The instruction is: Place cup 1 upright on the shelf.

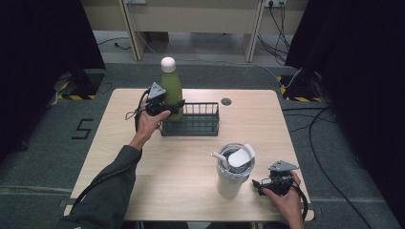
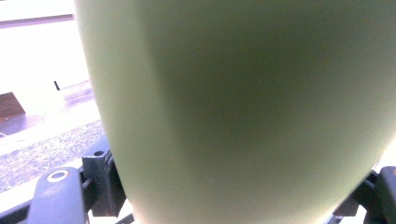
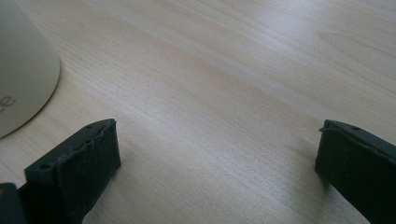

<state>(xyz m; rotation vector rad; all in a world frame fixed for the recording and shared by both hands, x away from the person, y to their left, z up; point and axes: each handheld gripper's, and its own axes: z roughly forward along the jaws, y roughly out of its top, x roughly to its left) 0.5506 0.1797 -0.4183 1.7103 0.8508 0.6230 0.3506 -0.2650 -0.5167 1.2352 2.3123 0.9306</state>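
Note:
A tall green bottle (image 1: 172, 88) with a white cap stands upright at the left end of a black wire basket (image 1: 197, 125). My left gripper (image 1: 174, 107) is shut on the bottle's lower body. In the left gripper view the green wall (image 2: 243, 116) spans the space between the jaws. Whether its base rests on the basket floor I cannot tell. A white tumbler (image 1: 232, 174) with a lid and straw stands near the front right. My right gripper (image 1: 258, 186) sits low just to its right, open, with bare wood between its fingers (image 3: 74, 168). The tumbler's base (image 3: 23, 70) is apart from them.
The wooden table (image 1: 181, 162) has a round cable grommet (image 1: 226, 101) behind the basket. The rest of the basket to the right of the bottle holds nothing. Cables and yellow-black floor tape lie beyond the table's edges.

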